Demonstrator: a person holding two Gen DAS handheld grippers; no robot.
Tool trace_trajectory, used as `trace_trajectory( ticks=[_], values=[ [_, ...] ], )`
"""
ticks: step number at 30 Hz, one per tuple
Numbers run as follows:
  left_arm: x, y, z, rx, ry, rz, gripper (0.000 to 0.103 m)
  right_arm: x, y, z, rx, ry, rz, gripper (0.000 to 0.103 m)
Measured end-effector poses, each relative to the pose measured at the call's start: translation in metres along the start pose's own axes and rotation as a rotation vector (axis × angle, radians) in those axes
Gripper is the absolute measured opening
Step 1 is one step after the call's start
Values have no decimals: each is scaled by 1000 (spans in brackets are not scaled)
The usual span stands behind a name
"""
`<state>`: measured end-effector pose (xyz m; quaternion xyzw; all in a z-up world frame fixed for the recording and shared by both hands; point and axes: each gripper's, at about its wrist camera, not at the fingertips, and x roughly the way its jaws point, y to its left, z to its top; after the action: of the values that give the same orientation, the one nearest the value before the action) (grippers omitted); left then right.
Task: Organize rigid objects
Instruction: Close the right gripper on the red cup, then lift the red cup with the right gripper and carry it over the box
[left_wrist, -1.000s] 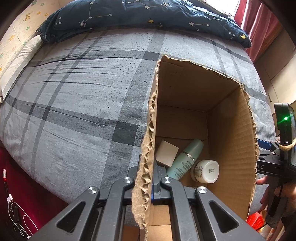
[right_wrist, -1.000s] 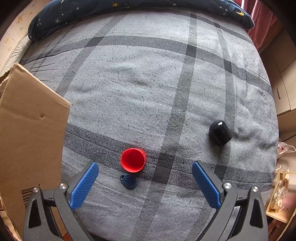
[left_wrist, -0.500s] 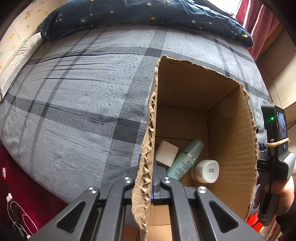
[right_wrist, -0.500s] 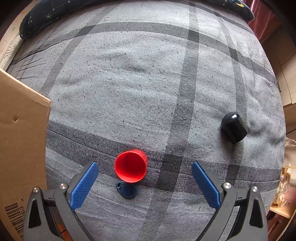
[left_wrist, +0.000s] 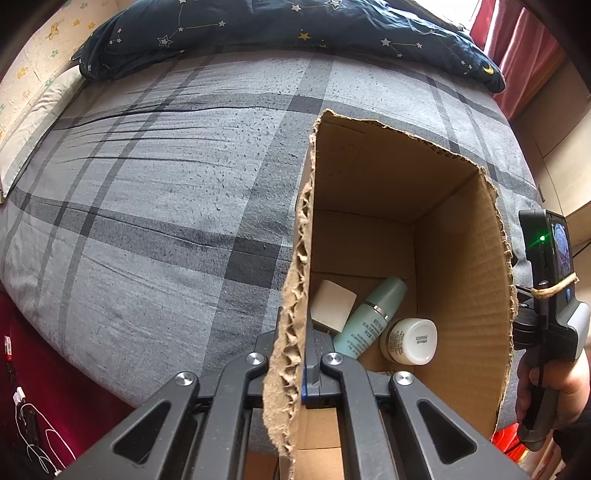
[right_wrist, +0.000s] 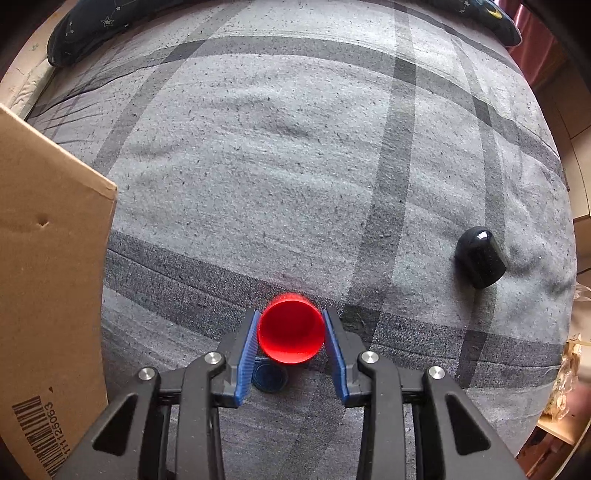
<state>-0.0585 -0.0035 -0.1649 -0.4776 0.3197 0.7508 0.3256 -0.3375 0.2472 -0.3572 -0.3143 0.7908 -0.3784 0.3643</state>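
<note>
The left gripper (left_wrist: 301, 365) pinches the torn wall of the cardboard box (left_wrist: 469, 280), likely steadying it open on the bed (right_wrist: 295, 147), while the right gripper (right_wrist: 291, 332) is closing its blue pads around the red cup (right_wrist: 290, 332), which lies on its side beside the box, likely bound for it

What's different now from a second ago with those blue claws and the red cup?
The right hand-held gripper went from wide open to closing around the red cup, its blue pads now at the cup's sides. The left hand-held gripper stays clamped on the cardboard box wall; the black cap lies as before.
</note>
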Motion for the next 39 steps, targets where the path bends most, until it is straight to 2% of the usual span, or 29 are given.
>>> trace_trajectory(
  ticks=[15,26,39],
  values=[
    [-3,-4,1,-25,3,13,2,-29,-5,-14,-9,-70,-14,37],
    [-10,-10,3,-26,-4,22,3,-77,-6,-11,-23,-144,-6,37],
    [-14,-16,2,-44,-7,20,3,-142,8,-22,-52,-230,6,37]
  ],
)
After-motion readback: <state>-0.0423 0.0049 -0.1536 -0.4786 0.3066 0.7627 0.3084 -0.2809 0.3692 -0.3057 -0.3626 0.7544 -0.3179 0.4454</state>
